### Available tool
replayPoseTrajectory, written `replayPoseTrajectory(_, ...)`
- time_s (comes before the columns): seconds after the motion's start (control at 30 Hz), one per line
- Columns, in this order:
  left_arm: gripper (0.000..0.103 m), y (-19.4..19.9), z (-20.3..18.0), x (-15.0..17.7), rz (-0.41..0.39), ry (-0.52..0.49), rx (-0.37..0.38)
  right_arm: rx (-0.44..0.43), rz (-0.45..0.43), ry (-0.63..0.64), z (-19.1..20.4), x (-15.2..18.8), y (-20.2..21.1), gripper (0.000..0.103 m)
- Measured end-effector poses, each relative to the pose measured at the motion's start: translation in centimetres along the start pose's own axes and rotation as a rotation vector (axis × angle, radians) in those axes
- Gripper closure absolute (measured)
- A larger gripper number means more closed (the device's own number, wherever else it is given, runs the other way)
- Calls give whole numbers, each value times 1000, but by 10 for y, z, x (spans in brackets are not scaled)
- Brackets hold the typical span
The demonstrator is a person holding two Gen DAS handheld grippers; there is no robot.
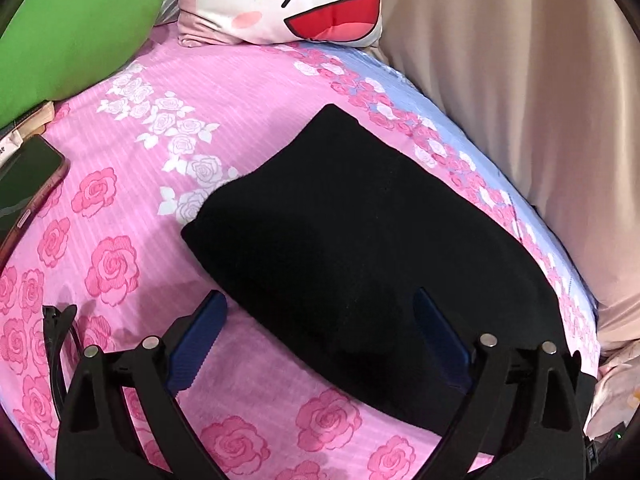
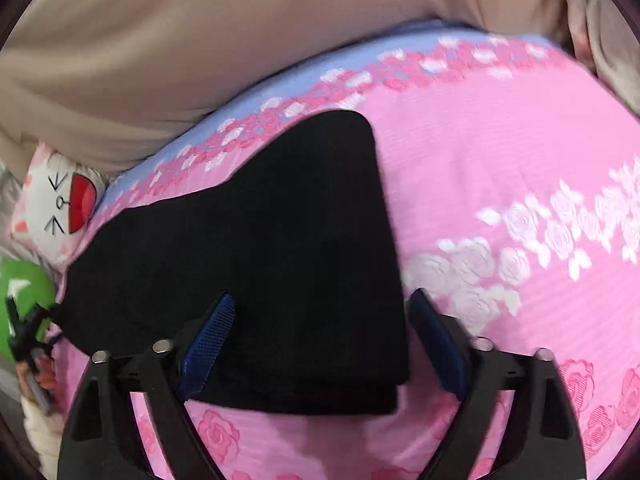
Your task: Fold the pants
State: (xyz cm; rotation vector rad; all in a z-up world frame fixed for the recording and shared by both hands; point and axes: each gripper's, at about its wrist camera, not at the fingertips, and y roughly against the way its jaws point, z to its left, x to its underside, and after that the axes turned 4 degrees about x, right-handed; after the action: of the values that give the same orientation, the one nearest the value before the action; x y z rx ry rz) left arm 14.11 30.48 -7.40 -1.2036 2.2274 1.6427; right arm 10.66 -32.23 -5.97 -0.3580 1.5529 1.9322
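Now both grippers' jaws stand apart (nothing gripped, seemingly) over the folded black pants (image 1: 360, 248) on the rose-print sheet (image 1: 132, 208).

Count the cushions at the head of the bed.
2: a green cushion in the far left corner, and a cartoon-face cushion right of it, against the beige curtain. Others may lie outside the frame.

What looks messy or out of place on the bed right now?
The black pants are folded unevenly: the lower layer juts past the upper one at the near edge. A phone lies on the pink sheet at its edge.
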Motion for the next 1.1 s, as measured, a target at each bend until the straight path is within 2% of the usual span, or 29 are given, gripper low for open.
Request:
replayPoseTrajectory(0.03,11,0,0,0,-3,6,-1,13,-8,7,5,-1,1,58)
replayPoseTrajectory(0.07,11,0,0,0,-6,12,-6,8,-19,13,7,-1,7,79)
replayPoseTrajectory(0.1,11,-2,-1,-1,-7,17,-8,-13,-29,9,7,-1,13,82)
replayPoseTrajectory(0.13,11,-3,-2,-2,-9,16,-16,-26,-40,2,8,-1,18,83)
replayPoseTrajectory(0.2,7,-7,-5,-3,-11,5,-34,7,-68,16,3,-2,34,84)
replayPoseTrajectory(0.27,5,-12,-10,-3,-32,-8,-56,7,-63,-1,-7,-2,40,85)
replayPoseTrajectory(0.37,7,-25,-24,-1,-79,-71,-162,-5,-40,-19,-17,3,35,85)
replayPoseTrajectory(0.4,30,-27,-31,-1,-73,-92,-200,-2,-41,-23,-19,5,34,85)
replayPoseTrajectory(0.43,47,-25,-35,-1,-71,-99,-205,-5,-44,-24,-19,6,35,85)
replayPoseTrajectory(0.47,62,-22,-37,-1,-47,-88,-157,-10,-50,-23,-21,7,39,85)
replayPoseTrajectory(0.5,68,-17,-37,0,-32,-71,-131,-13,-57,-22,-23,8,46,86)
replayPoseTrajectory(0.57,68,-1,-40,6,-17,-41,-56,-7,-65,-20,-33,10,60,86)
replayPoseTrajectory(0.73,68,14,-71,51,73,-64,53,72,-77,-77,-84,26,103,85)
replayPoseTrajectory(0.83,64,14,-92,81,118,-84,88,143,-76,-149,-124,46,123,83)
replayPoseTrajectory(0.9,61,15,-102,92,96,-100,70,155,-30,-160,-145,56,119,69)
replayPoseTrajectory(0.93,59,17,-105,94,60,-105,41,183,-24,-174,-150,60,116,62)
replayPoseTrajectory(0.97,50,18,-105,94,41,-100,16,240,-39,-176,-150,61,121,54)
replayPoseTrajectory(1.0,43,20,-103,92,25,-81,-7,300,-77,-170,-145,60,131,53)
replayPoseTrajectory(1.03,42,24,-98,90,7,-45,-17,364,-166,-142,-131,61,152,53)
replayPoseTrajectory(1.1,36,30,-93,85,-13,-21,-25,353,-267,-66,-104,62,177,39)
